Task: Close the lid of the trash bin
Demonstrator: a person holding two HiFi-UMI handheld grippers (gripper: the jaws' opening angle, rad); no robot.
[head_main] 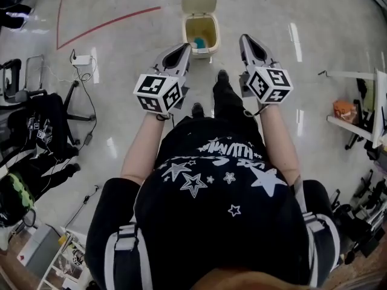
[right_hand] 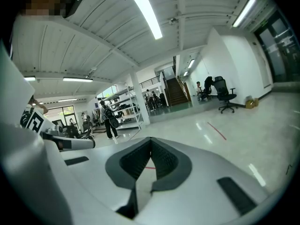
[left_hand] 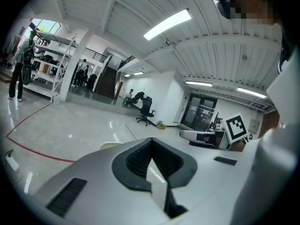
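Cream trash bin [head_main: 187,31] stands on the floor [head_main: 121,59] ahead of the person, lid [head_main: 199,3] flipped up and back, something blue [head_main: 199,42] inside. Left claw [head_main: 183,47] and right claw [head_main: 244,39] hang short of the bin on either side, both closed tip to tip, holding nothing.

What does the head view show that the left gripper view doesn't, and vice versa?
Head view only: the inside of the trash bin, with its lid raised and something blue in it, plus the person's arms and torso.

Left gripper view only: the left gripper jaws seen close up, tips together with nothing between them. It also shows an office chair, a staircase, shelving and ceiling lights. A cream edge behind the gripper may be the bin, but I cannot tell.

Both: the right gripper and the red floor line.
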